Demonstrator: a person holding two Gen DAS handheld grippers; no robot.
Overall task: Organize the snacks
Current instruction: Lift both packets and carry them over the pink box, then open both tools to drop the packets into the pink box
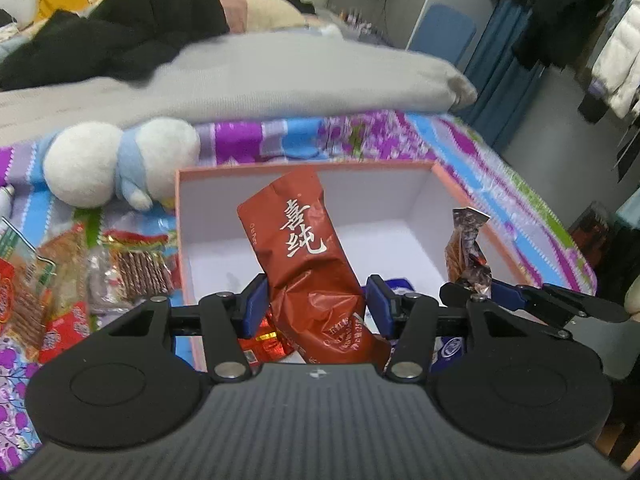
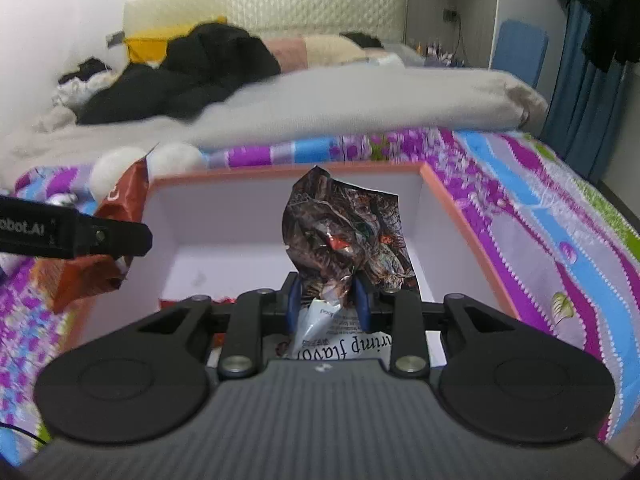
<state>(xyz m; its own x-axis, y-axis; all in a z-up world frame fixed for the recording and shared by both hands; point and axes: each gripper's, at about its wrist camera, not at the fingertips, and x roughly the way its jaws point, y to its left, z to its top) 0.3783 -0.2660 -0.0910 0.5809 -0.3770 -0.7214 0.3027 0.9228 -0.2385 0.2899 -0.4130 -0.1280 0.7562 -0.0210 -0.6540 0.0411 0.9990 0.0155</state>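
The left claw (image 1: 316,300) pinches a red pouch (image 1: 308,256) between its blue pads; the pouch stands tilted, its top leaning toward 11 o'clock, over the near part of an open box (image 1: 304,168). The box has orange rims and white walls and sits on a bed (image 1: 460,148) with a purple, blue and green patterned sheet. On the box floor, under the pouch, lie a small red packet (image 1: 266,340) and a blue-and-white packet (image 1: 452,348), both partly hidden.

The right claw (image 2: 326,300) pinches a crumpled dark packet (image 2: 348,232) by its narrow waist, above the box's near right part; its white lower end with print hangs below the pads. In the left view this claw sits at 3 o'clock of the pouch.

Outside the box at 9 o'clock, more snack packs (image 1: 132,268) lie heaped on the sheet. At 11 o'clock rests a white-and-blue plush toy (image 1: 120,160), just beside the box's far left corner. A grey blanket (image 1: 280,76) lies beyond, at 12 o'clock.
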